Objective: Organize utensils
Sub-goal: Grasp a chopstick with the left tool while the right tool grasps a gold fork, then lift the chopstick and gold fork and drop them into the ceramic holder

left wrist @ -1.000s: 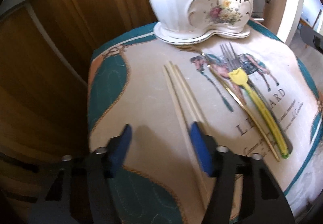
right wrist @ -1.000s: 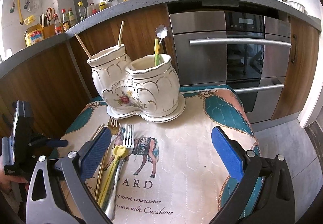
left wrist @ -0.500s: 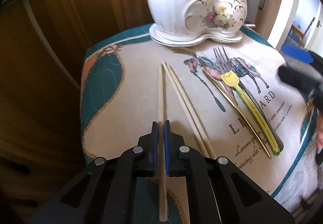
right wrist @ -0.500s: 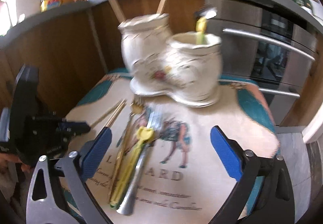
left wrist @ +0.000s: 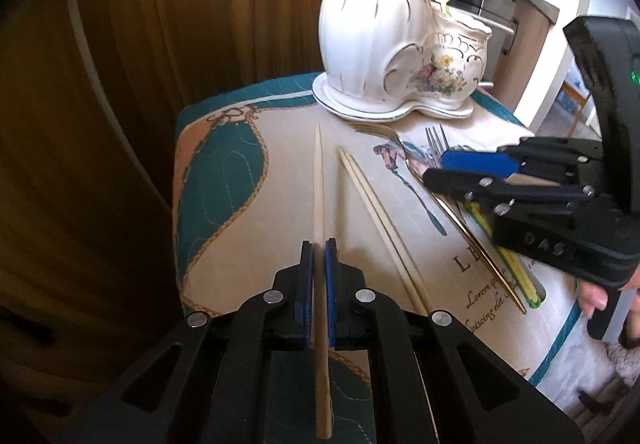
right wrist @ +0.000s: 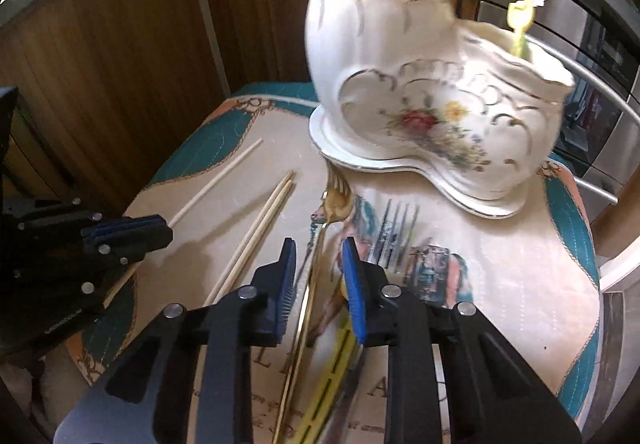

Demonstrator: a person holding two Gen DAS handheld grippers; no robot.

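Note:
My left gripper (left wrist: 319, 248) is shut on a single wooden chopstick (left wrist: 318, 180) that points toward the white floral ceramic holder (left wrist: 384, 44). A pair of chopsticks (left wrist: 372, 204) lies on the mat just right of it. My right gripper (right wrist: 318, 248) hovers low over the gold fork (right wrist: 332, 200). Its jaws are closing, with the fork's thin handle in the gap and daylight on both sides. A yellow-handled utensil (right wrist: 332, 376) and a silver fork (right wrist: 396, 228) lie just right of the gold one. The left gripper (right wrist: 160, 228) also shows at the left in the right wrist view.
The holder (right wrist: 420, 84) stands on its saucer at the back of the printed mat (right wrist: 520, 284), with two sticks and a yellow utensil in it. Wooden cabinet fronts (left wrist: 120, 84) rise behind and left. A steel oven (right wrist: 600, 64) is at right. A person's fingers (left wrist: 596, 298) grip the right tool.
My left gripper closed on one chopstick and drew it away from the pair. My right gripper swung down and left over the forks, and its jaws narrowed from wide open.

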